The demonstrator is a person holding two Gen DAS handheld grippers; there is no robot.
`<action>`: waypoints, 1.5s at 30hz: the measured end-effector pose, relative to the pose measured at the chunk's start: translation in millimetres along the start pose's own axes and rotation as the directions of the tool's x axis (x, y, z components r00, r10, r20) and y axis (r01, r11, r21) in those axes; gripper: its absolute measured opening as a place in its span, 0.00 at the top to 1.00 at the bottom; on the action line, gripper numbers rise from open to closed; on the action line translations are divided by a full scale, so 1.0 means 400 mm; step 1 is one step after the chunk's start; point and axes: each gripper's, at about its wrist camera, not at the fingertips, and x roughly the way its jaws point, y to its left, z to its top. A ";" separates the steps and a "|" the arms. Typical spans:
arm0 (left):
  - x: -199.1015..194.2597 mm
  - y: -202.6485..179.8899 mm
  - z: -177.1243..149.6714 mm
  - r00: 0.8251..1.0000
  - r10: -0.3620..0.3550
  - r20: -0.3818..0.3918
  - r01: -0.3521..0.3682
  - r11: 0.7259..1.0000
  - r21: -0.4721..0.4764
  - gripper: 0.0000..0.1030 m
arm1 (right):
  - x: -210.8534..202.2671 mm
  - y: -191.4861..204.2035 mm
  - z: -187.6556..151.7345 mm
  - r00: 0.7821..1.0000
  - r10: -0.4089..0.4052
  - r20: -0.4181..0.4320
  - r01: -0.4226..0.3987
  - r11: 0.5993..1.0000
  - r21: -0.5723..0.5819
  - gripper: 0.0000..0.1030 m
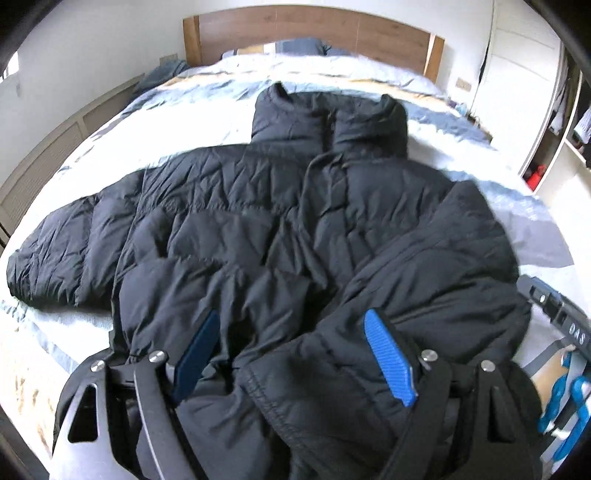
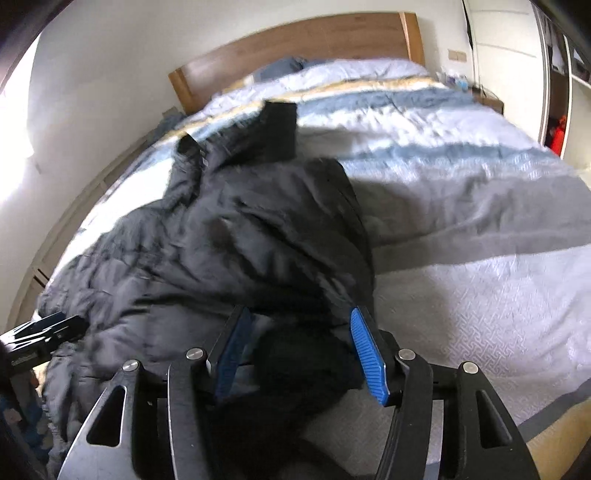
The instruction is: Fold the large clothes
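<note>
A black puffer jacket (image 1: 258, 221) lies front up on the bed, collar (image 1: 328, 114) toward the headboard. Its left sleeve (image 1: 66, 251) stretches out flat. The other sleeve (image 1: 424, 266) is folded across the body toward me. My left gripper (image 1: 291, 317) hovers low over the jacket's near edge, blue pads (image 1: 388, 358) wide apart, puffy fabric bulging between them without a visible pinch. My right gripper (image 2: 300, 312) is open over the folded sleeve. Its dark cuff (image 2: 295, 369) sits loose between the pads (image 2: 369, 358). Each gripper shows at the other view's edge.
The bed (image 2: 461, 258) carries a quilt striped in white, blue and grey. A wooden headboard (image 1: 314, 33) and pillows (image 1: 299, 46) stand at the far end. An open wardrobe (image 1: 554, 122) is on the right, a slatted wall panel (image 1: 44, 166) on the left.
</note>
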 end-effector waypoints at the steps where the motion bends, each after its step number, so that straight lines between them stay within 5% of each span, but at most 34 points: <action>1: -0.002 -0.008 -0.002 1.000 -0.010 -0.001 0.010 1.000 0.003 0.22 | -0.005 0.016 0.000 1.000 0.010 0.003 -0.010 1.000 -0.009 0.45; 5: 0.028 -0.037 -0.037 0.999 -0.010 -0.042 0.012 1.000 0.028 0.22 | -0.023 0.090 -0.040 0.997 0.073 -0.001 -0.073 0.996 -0.047 0.39; 10: 0.076 -0.029 -0.098 0.994 0.022 -0.107 -0.016 0.999 0.052 0.22 | 0.015 0.109 -0.106 0.995 0.054 -0.086 -0.059 0.997 -0.058 0.35; 23: -0.180 0.073 -0.129 0.997 0.056 0.045 -0.057 0.998 0.034 0.22 | -0.185 0.150 -0.170 0.999 0.017 -0.032 -0.018 1.000 -0.005 0.35; 36: -0.363 0.257 -0.252 0.996 -0.056 0.063 0.060 0.996 -0.067 0.22 | -0.414 0.220 -0.270 0.999 -0.014 0.046 0.012 0.999 0.032 0.35; 45: -0.385 0.442 -0.288 0.989 -0.118 0.092 0.134 0.970 -0.201 0.22 | -0.497 0.219 -0.287 0.994 -0.079 0.081 0.072 0.994 0.086 0.34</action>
